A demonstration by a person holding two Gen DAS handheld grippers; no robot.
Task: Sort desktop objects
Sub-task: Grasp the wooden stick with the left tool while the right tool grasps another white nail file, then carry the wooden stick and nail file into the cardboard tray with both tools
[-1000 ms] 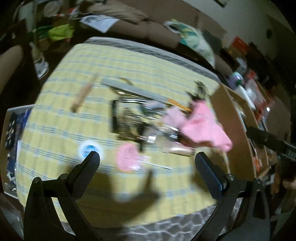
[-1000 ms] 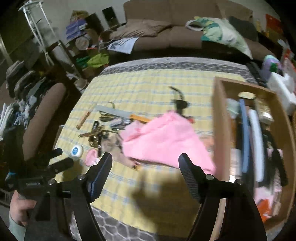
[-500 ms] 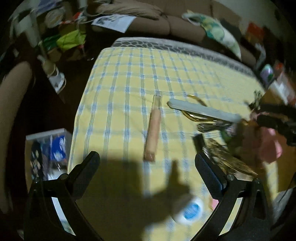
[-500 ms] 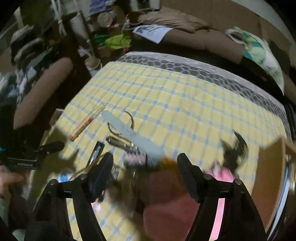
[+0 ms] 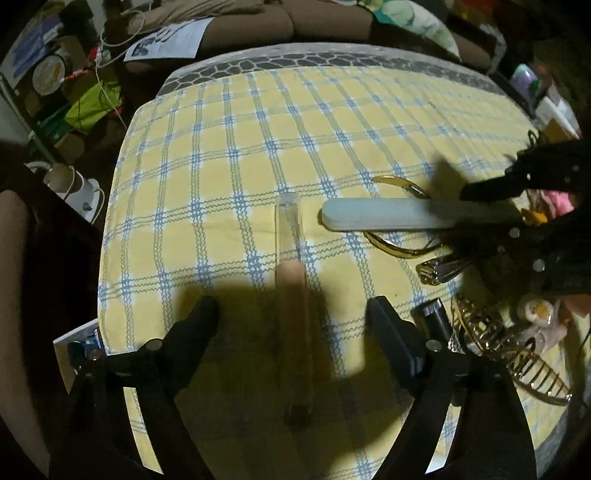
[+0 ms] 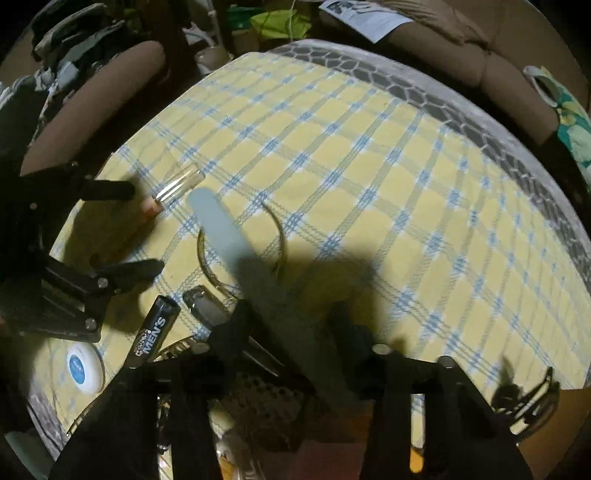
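A slim peach tube with a clear cap [image 5: 291, 280] lies on the yellow checked tablecloth [image 5: 258, 140]. My left gripper [image 5: 291, 314] is open, its fingers on either side of the tube's lower half. It also shows in the right wrist view [image 6: 144, 229]. A long pale grey nail file [image 5: 406, 219] lies across a gold bangle [image 5: 399, 247]. My right gripper [image 6: 291, 321] is open, low over the file [image 6: 236, 247], its fingers on either side of it.
A black "MEN'S" tube [image 6: 155, 328], nail clippers [image 5: 439, 267], a gold wire holder [image 5: 506, 354] and a white round tin [image 6: 83, 365] lie near. A sofa [image 5: 258, 22] stands beyond the table's far edge. Clutter fills the floor at left.
Both grippers have dropped low over the table. The left one moved left from the pink cloth pile to the peach tube. The right one moved left from the pink cloth to the nail file.
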